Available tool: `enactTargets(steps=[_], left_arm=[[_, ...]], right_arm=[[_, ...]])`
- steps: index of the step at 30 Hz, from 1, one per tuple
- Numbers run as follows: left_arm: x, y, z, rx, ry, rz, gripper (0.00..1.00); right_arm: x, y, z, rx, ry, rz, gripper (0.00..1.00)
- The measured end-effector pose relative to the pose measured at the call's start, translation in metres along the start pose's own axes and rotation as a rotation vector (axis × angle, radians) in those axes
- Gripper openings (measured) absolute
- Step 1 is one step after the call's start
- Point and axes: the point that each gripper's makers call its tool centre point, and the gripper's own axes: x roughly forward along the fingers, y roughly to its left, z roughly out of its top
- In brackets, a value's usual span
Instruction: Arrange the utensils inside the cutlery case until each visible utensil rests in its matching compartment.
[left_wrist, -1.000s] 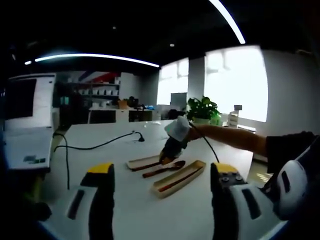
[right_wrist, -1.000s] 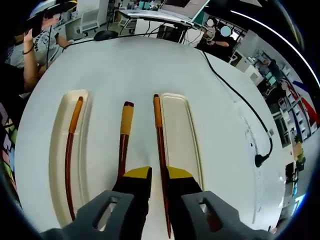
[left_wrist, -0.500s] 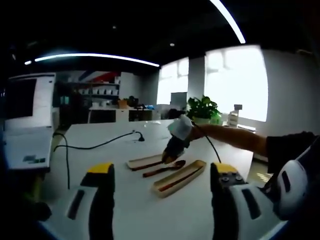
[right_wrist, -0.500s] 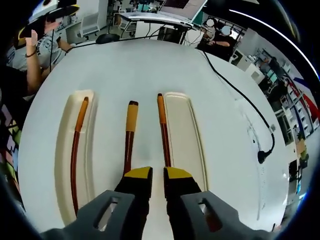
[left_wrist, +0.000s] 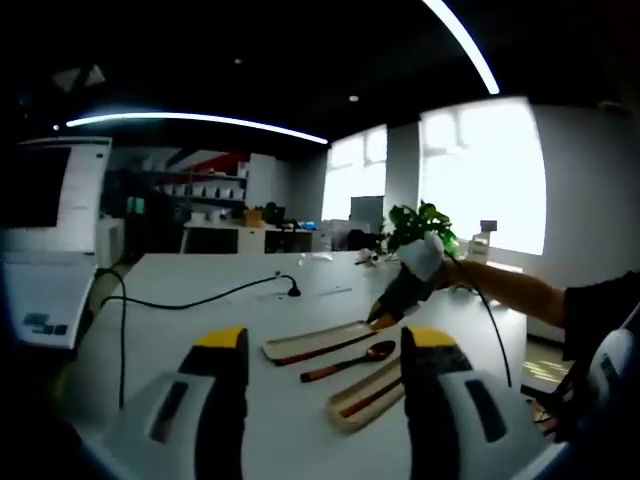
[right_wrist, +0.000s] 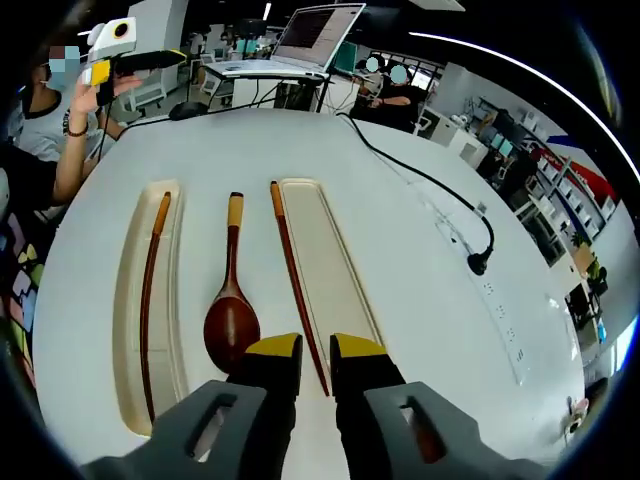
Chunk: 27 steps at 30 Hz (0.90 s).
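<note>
near tray (left_wrist: 372, 398) | partly hidden behind left tongs (left_wrist: 325, 385) | contents unclear

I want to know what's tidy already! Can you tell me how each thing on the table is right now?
Left tray: holds one chopstick.
Chopstick in left tray: lying flat inside.
Spoon: on the table between the trays, in no tray.
Second chopstick: lying along the right tray's edge, not clearly inside.
Right tray: nothing in its middle.
Right hand-held gripper: jaws nearly together, holding nothing.
Left hand-held gripper: jaws wide apart, holding nothing.
</note>
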Motion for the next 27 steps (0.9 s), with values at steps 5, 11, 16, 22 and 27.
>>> enactTargets(steps=[5, 11, 16, 22, 27], left_arm=[[0.033, 0.017, -0.009, -0.111, 0.033, -0.075, 0.58], [0.073, 0.021, -0.046, -0.056, 0.173, -0.114, 0.56], [0.098, 0.03, -0.078, -0.106, 0.284, -0.111, 0.58], [0.113, 0.035, -0.096, -0.111, 0.339, -0.12, 0.6], [0.125, 0.034, -0.1, -0.173, 0.346, -0.146, 0.72]], right_arm=[[-0.006, -0.004, -0.014, 0.052, -0.024, -0.014, 0.11], [-0.011, -0.004, -0.025, 0.085, -0.047, -0.029, 0.11], [-0.013, -0.005, -0.034, 0.102, -0.052, -0.036, 0.11], [-0.014, -0.013, -0.038, 0.177, -0.105, -0.073, 0.11], [-0.009, -0.012, -0.043, 0.215, -0.123, -0.067, 0.11]])
